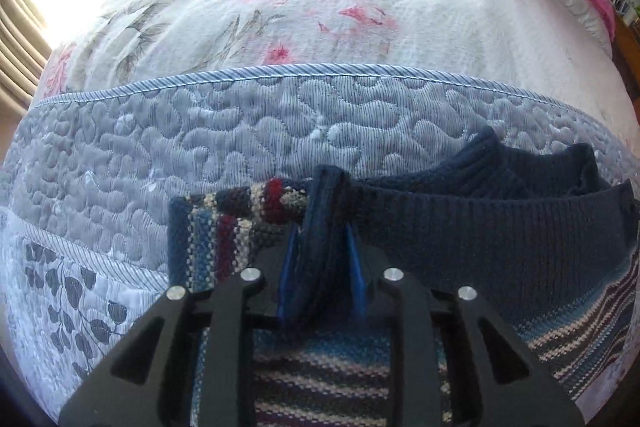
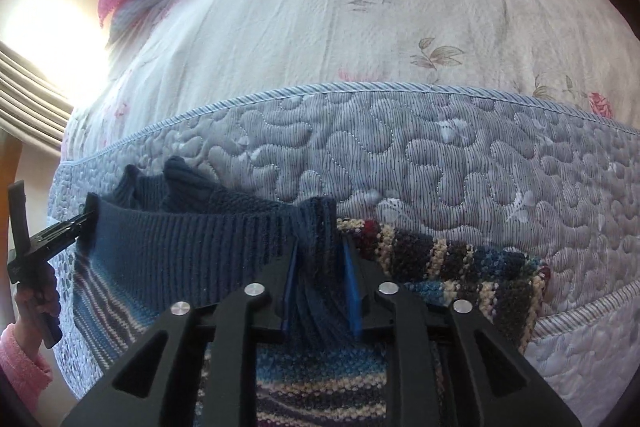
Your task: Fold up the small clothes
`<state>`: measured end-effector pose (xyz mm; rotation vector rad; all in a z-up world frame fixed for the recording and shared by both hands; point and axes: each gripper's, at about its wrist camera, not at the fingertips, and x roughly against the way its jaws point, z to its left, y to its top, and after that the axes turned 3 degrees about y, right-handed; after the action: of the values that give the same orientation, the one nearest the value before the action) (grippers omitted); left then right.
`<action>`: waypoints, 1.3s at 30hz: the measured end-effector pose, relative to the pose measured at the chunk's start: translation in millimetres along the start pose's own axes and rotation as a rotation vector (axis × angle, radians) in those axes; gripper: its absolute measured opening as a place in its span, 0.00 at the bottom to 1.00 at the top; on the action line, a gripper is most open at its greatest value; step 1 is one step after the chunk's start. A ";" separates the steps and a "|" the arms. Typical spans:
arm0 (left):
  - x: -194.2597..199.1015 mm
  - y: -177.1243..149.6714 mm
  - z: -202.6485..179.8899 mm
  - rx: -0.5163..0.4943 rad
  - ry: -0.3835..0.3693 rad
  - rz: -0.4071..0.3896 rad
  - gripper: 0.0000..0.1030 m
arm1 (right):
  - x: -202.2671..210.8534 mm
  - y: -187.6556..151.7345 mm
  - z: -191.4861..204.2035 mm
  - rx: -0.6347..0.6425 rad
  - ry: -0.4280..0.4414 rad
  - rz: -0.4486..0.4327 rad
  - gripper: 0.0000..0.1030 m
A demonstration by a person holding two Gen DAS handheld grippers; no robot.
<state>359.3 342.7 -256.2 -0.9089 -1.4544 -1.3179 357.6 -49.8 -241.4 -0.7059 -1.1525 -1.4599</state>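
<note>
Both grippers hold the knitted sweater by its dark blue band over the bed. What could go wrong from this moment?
1. Each gripper, left and right, pinches only a bunched fold of the sweater band; the thick knit may slip out.
2. The striped sleeve hangs loose at the side and could fold in crookedly.
3. The quilt surface is bumpy, so the laid garment may wrinkle.

My small knitted sweater [image 1: 500,227], navy ribbed at the hem and striped below, hangs across the lower frame, its striped sleeve [image 1: 224,223] folded at centre left.
</note>
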 end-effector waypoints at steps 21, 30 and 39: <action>33.6 -115.7 -79.2 -0.059 -0.106 0.052 0.54 | 60.4 -160.3 -39.1 -0.066 0.048 0.097 0.12; 33.7 -111.4 -73.8 -0.056 -0.109 0.060 0.57 | 73.1 -150.7 -34.1 0.004 0.003 0.122 0.31; 36.1 -96.3 -89.1 -0.045 -0.137 0.036 0.60 | 61.5 -88.3 -24.7 -0.003 0.043 0.075 0.39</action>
<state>272.1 238.3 -251.4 -1.0677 -1.5104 -1.2869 262.8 -101.8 -219.1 -0.7096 -1.0802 -1.4072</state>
